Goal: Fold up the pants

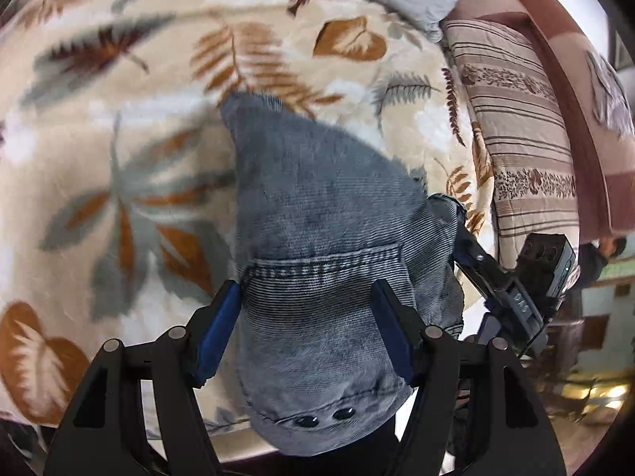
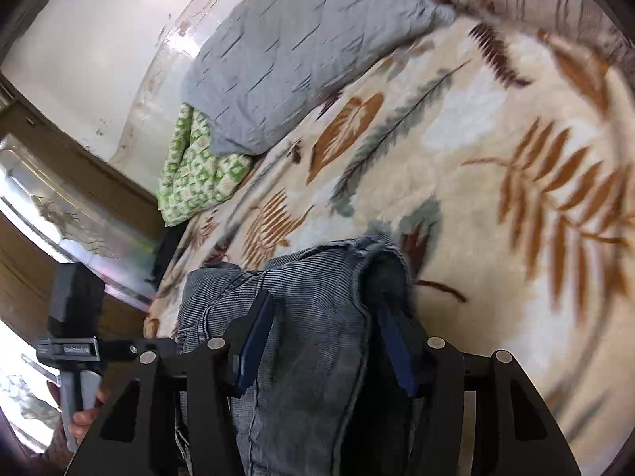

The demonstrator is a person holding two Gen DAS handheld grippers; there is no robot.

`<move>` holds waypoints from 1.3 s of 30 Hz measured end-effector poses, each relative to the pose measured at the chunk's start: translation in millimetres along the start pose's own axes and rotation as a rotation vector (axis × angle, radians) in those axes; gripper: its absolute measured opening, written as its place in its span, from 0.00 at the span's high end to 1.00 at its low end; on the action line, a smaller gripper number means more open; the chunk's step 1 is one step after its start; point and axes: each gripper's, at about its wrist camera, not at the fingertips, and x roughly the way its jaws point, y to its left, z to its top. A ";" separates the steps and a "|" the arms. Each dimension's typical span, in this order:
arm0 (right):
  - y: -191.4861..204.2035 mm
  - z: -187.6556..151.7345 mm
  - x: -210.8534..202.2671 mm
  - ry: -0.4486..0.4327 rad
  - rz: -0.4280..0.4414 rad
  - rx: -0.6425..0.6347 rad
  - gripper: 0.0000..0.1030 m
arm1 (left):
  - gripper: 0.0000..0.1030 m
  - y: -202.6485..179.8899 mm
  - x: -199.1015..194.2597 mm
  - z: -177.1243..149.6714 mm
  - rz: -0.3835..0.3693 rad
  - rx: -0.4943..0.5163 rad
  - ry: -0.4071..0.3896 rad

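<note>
Grey-blue denim pants (image 1: 317, 206) lie on a leaf-patterned blanket (image 1: 119, 127), the waistband with two dark buttons nearest the left wrist camera. My left gripper (image 1: 307, 297) has its blue pads spread wide on either side of the waist fabric, which bulges between them. In the right wrist view the pants (image 2: 309, 317) are bunched between the pads of my right gripper (image 2: 325, 317), also spread wide. The right gripper also shows in the left wrist view (image 1: 516, 285) at the pants' right side, and the left gripper (image 2: 79, 349) at the left in the right wrist view.
A grey quilt (image 2: 297, 59) and a green patterned cloth (image 2: 194, 170) lie at the far side of the blanket. A striped pillow (image 1: 516, 139) and a brown headboard (image 1: 575, 99) stand to the right. A wall and wooden frame lie beyond the bed's left side.
</note>
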 end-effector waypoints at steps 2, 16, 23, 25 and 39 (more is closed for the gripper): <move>7.0 2.0 2.9 0.028 -0.004 -0.045 0.90 | 0.35 -3.4 3.0 0.0 0.007 -0.017 0.003; 13.7 10.8 -1.9 0.094 -0.194 -0.241 0.90 | 0.33 2.1 18.4 5.0 0.173 -0.050 -0.094; -0.2 3.1 18.5 0.125 -0.227 -0.246 0.89 | 0.21 11.7 40.1 7.1 0.181 -0.037 -0.107; -3.6 4.4 18.6 0.128 -0.210 -0.224 0.88 | 0.21 9.8 39.9 7.5 0.191 -0.028 -0.109; 14.8 -31.6 -47.6 0.143 -0.053 -0.063 0.53 | 0.24 19.3 -6.0 -61.4 0.010 -0.071 -0.039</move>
